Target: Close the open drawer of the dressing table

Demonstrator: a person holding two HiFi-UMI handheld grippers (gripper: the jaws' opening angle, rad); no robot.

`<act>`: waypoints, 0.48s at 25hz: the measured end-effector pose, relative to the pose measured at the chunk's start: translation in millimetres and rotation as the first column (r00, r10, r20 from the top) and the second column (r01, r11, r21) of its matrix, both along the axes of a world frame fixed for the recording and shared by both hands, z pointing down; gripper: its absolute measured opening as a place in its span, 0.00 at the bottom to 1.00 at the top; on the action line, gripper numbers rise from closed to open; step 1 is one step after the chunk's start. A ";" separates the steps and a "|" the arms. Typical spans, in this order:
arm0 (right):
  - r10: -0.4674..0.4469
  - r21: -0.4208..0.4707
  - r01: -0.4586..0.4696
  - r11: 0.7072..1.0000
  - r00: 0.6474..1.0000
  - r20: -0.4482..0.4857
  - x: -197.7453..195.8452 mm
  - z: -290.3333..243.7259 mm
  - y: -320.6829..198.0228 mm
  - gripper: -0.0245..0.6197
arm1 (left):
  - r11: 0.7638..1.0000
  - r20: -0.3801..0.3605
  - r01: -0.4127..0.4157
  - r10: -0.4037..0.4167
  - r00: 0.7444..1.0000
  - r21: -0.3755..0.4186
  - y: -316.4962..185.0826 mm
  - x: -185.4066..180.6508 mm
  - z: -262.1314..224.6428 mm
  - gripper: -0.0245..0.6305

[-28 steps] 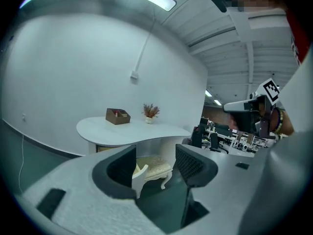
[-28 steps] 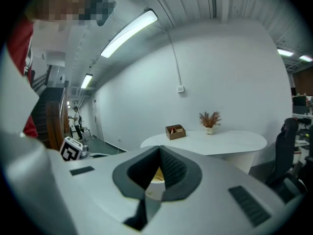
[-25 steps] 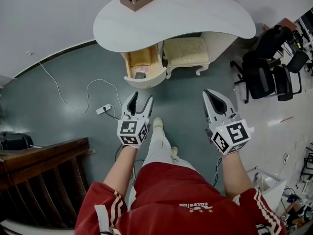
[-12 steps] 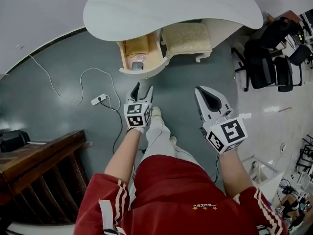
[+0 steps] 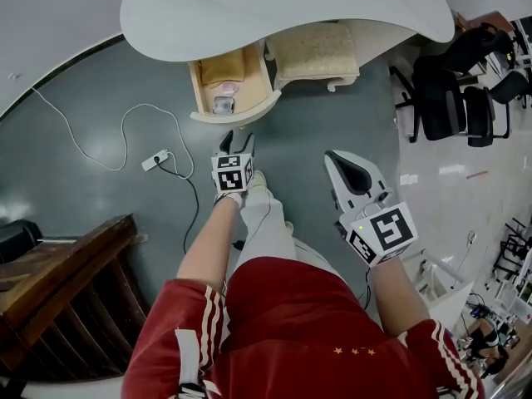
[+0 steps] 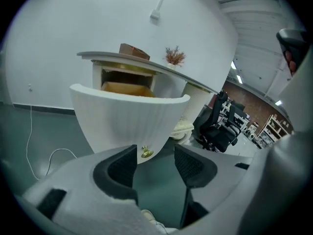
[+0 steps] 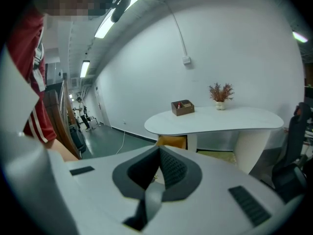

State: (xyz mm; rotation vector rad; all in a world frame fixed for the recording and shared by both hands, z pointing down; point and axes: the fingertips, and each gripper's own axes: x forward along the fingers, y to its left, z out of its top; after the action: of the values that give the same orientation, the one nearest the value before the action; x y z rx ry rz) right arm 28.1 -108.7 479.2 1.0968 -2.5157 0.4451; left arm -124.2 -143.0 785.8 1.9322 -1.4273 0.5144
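Still the reaching step: the drawer [image 5: 235,116] stands pulled out under the counter [image 5: 249,15], far left. The left claw [image 5: 237,142], apart and empty, jaws just closing slightly, points at its brass knob [image 6: 146,152]. The right claw [image 5: 337,166] hangs pinched together. Next, I'd say, push the front squarely in.

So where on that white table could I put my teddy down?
The curved white tabletop is bare along its front edge and at the end beyond the small vase of dried twigs. The brown wooden box sits near the back, beside that vase. The open wooden drawer below already has things inside.
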 end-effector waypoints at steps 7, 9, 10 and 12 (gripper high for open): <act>0.010 -0.032 -0.010 0.999 1.000 -0.019 2.7 16.8 -5.0 0.05 | 0.994 -0.108 0.042 -0.053 0.993 -0.105 -12.2 5.2 36.1 0.37; 0.013 -0.046 -0.014 0.999 1.000 -0.025 3.6 20.1 -5.5 0.05 | 0.990 -0.110 0.033 -0.048 0.993 -0.134 -12.4 6.8 44.0 0.37; 0.014 -0.053 -0.015 0.998 1.000 -0.028 3.9 21.4 -6.0 0.05 | 0.989 -0.105 0.029 -0.044 0.993 -0.145 -12.6 7.0 46.8 0.37; 0.018 -0.064 -0.020 0.998 0.999 -0.033 3.6 22.9 -7.9 0.05 | 0.987 -0.096 0.027 -0.043 0.994 -0.158 -14.3 5.4 50.5 0.35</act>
State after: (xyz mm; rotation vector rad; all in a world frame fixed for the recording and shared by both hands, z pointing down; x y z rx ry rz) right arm 31.8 -116.7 502.1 1.0957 -2.4474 0.5056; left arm -118.8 -157.3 836.3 1.7803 -1.3154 0.4918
